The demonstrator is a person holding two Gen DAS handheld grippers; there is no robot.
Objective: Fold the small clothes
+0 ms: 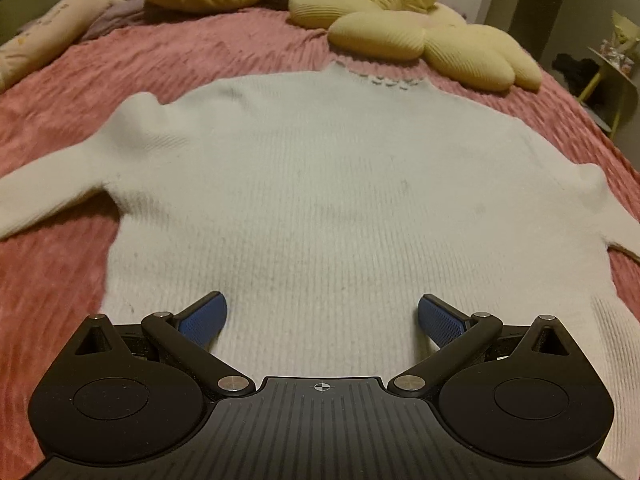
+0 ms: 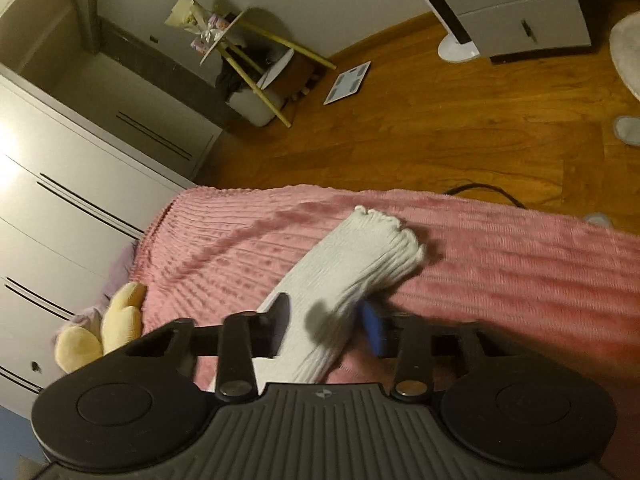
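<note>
You've got a white rib-knit sweater, soft n fuzzy, on a pink ridged plush blanket. Yellow pillow: corded cloth. Left gripper: matt black plastic, blue textured pads, shiny metal pins. Floor: glossy wood.

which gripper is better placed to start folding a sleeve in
Right. The right gripper already has the white sleeve between its fingers, apparently closed on it, cuff lying on the pink blanket. The left gripper is open over the sweater hem, holding nothing.
</note>
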